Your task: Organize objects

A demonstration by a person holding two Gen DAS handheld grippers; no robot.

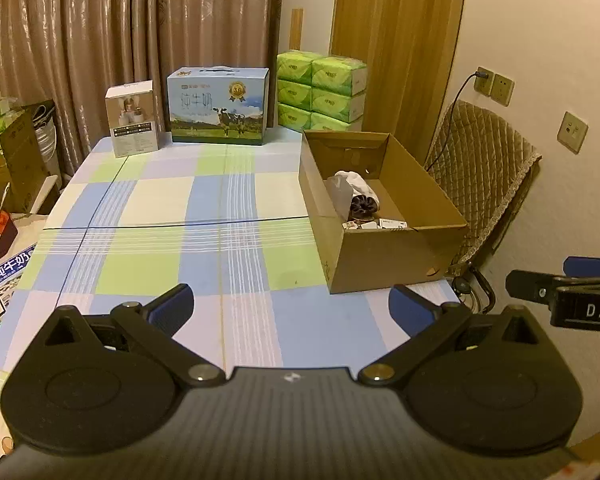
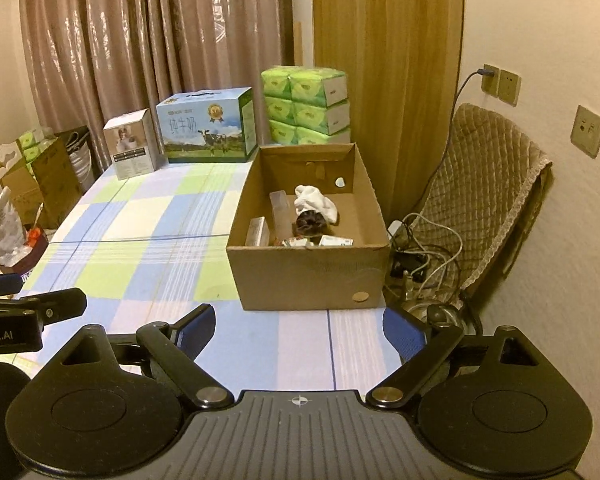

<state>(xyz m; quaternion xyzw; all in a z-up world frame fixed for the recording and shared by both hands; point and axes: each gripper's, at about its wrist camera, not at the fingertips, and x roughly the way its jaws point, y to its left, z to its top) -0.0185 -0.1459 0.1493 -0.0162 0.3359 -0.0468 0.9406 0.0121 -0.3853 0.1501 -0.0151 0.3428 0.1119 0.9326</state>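
Note:
An open cardboard box (image 1: pixel 384 256) (image 2: pixel 308 272) stands on the right side of the checked tablecloth (image 1: pixel 172 240) (image 2: pixel 140 240). Inside it lie a white cloth (image 2: pixel 316 202), a dark bundle (image 2: pixel 310 222), a clear plastic piece (image 2: pixel 282 212) and several small packets (image 2: pixel 332 241). My left gripper (image 1: pixel 292 308) hovers open above the near table edge, nothing between its blue pads. My right gripper (image 2: pixel 298 330) is also open and empty, just short of the box's near wall. Each gripper shows at the edge of the other's view.
At the table's far end stand a small white carton (image 1: pixel 134 122), a blue milk carton (image 1: pixel 219 106) and stacked green tissue packs (image 1: pixel 320 92). A quilted chair (image 2: pixel 480 200) and tangled cables (image 2: pixel 424 248) sit right of the table. Boxes crowd the floor at left.

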